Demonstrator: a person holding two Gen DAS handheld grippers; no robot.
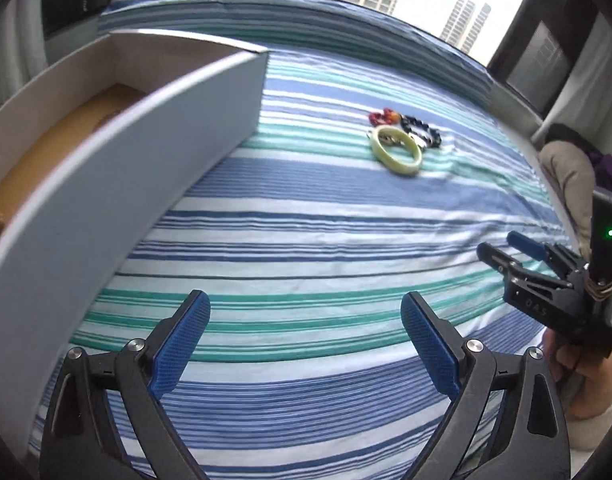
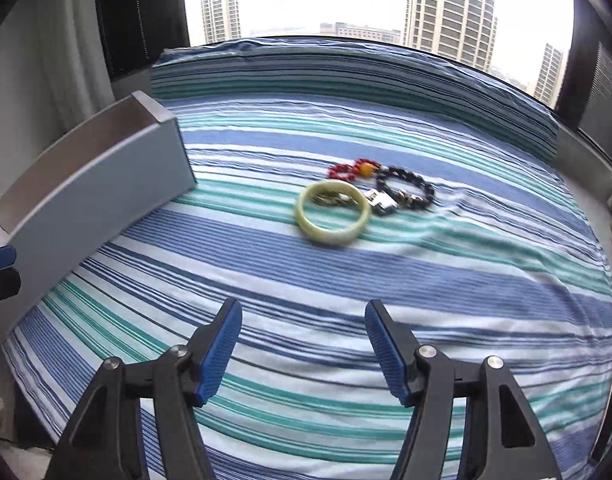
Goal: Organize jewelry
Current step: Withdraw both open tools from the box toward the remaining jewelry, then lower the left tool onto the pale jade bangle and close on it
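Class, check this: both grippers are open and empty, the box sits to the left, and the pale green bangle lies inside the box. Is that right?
Not quite. The pale green bangle lies on the striped bedsheet beside the beaded bracelets, outside the box, as the right wrist view shows. The left gripper and right gripper are open and empty.

Black hand-held gripper point(image 2: 304, 344) with ribbed blue pads point(image 2: 222, 354), silver screws

- Hand-held grippers: two, left point(image 1: 305, 338) and right point(image 2: 304, 346).
- Grey box point(image 2: 106, 192): one, left of the right hand-held gripper.
- Pale green bangle point(image 2: 332, 213): one, ahead of it.
- Red bead bracelet point(image 2: 348, 170): one.
- Dark bead bracelet point(image 2: 410, 188): one.
- Striped bed point(image 2: 346, 280): one.
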